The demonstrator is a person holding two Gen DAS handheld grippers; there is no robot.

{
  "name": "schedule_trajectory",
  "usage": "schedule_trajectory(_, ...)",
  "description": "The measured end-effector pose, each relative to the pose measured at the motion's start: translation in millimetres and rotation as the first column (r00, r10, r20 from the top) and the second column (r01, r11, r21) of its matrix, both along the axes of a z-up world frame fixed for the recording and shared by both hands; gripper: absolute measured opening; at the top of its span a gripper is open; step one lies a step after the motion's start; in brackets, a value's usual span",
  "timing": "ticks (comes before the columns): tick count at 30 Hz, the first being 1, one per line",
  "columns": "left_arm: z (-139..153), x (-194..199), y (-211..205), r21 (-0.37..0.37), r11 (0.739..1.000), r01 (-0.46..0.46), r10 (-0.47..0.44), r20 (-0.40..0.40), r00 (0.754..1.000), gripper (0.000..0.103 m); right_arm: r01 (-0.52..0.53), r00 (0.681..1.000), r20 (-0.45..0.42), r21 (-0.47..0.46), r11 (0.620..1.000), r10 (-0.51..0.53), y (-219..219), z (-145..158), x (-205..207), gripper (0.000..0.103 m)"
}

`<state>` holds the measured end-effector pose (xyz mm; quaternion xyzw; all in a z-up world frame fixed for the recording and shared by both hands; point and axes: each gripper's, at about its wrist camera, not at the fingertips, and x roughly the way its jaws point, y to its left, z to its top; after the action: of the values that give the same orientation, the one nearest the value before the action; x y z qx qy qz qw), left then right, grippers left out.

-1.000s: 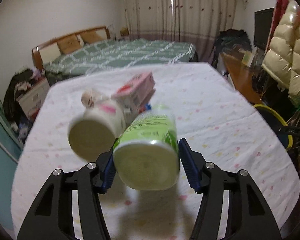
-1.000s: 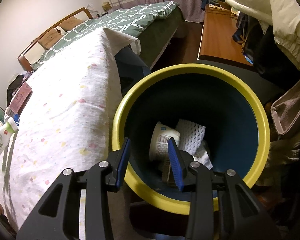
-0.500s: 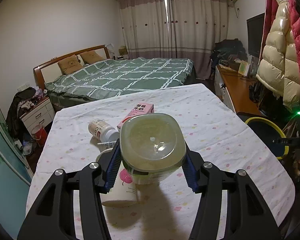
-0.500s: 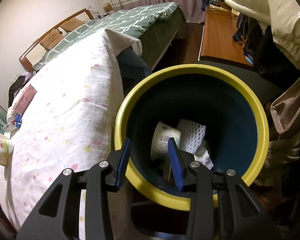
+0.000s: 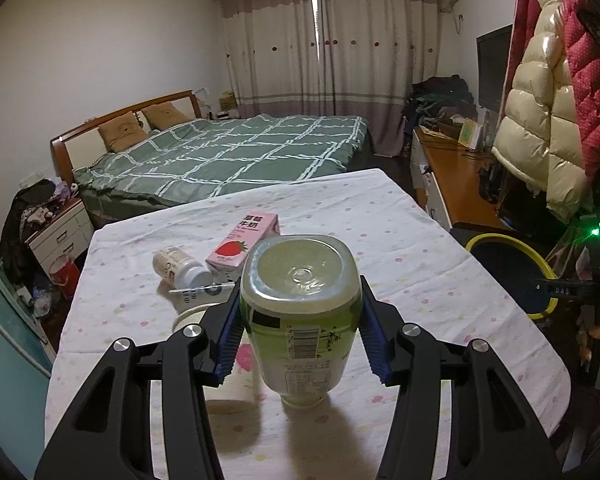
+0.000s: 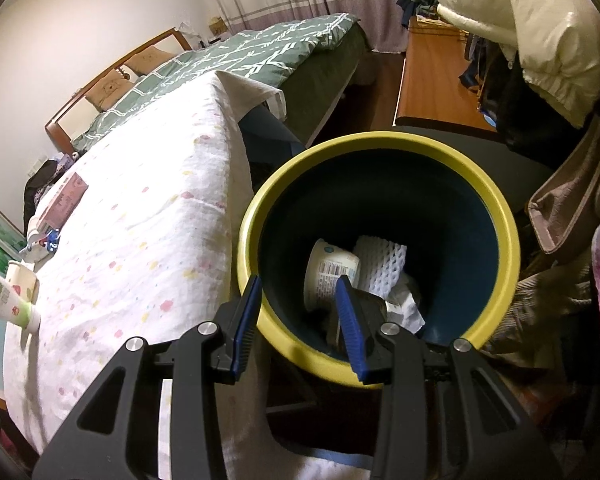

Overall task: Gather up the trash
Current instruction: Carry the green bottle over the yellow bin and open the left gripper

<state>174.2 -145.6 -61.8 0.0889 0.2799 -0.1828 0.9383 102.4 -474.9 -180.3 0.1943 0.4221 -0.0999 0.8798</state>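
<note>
My left gripper (image 5: pixel 300 300) has its jaws closing on a green plastic bottle (image 5: pixel 300 332), blue pads pressing its sides. The bottle hangs above the table with its base toward the camera and its neck down. Behind it on the white spotted tablecloth (image 5: pixel 380 240) lie a pink strawberry milk carton (image 5: pixel 244 242), a small white bottle (image 5: pixel 180 268) and a paper cup (image 5: pixel 232 376). My right gripper (image 6: pixel 298 286) is open and holds nothing, just over the near rim of the yellow-rimmed dark bin (image 6: pixel 380 140). Inside the bin lie a yoghurt cup (image 6: pixel 330 276), white foam netting (image 6: pixel 382 264) and crumpled paper (image 6: pixel 406 308).
The bin (image 5: pixel 512 248) stands off the table's right edge. A green-checked bed (image 5: pixel 228 152) lies beyond the table, a wooden desk (image 5: pixel 456 176) runs along the right wall, and puffy coats (image 5: pixel 540 128) hang over the bin's side. A nightstand (image 5: pixel 60 232) is at far left.
The left gripper has risen with the green bottle, which swung from lying sideways to base toward the camera. The right gripper shifted a little, so the bin sits further right in its view.
</note>
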Motion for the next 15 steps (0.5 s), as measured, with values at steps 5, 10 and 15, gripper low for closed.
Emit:
schedule_trajectory(5,4,-2,-13,-0.004,0.999,0.035,-0.035,-0.003,0.999,0.052,0.013,1.000,0.020,0.001,1.000,-0.013,-5,5,-13,0.037)
schedule_trajectory(10,12,-4,-34,-0.007,0.996,0.088,-0.088,0.003,0.996,0.052,0.032,0.999,0.041,0.002,0.999,-0.032,-12,10,-29,0.037)
schedule_trajectory(15,20,-4,-67,-0.012,0.987,0.163,-0.163,0.004,0.987,0.052,0.062,0.997,0.053,-0.007,0.998,-0.061,-22,15,-46,0.037)
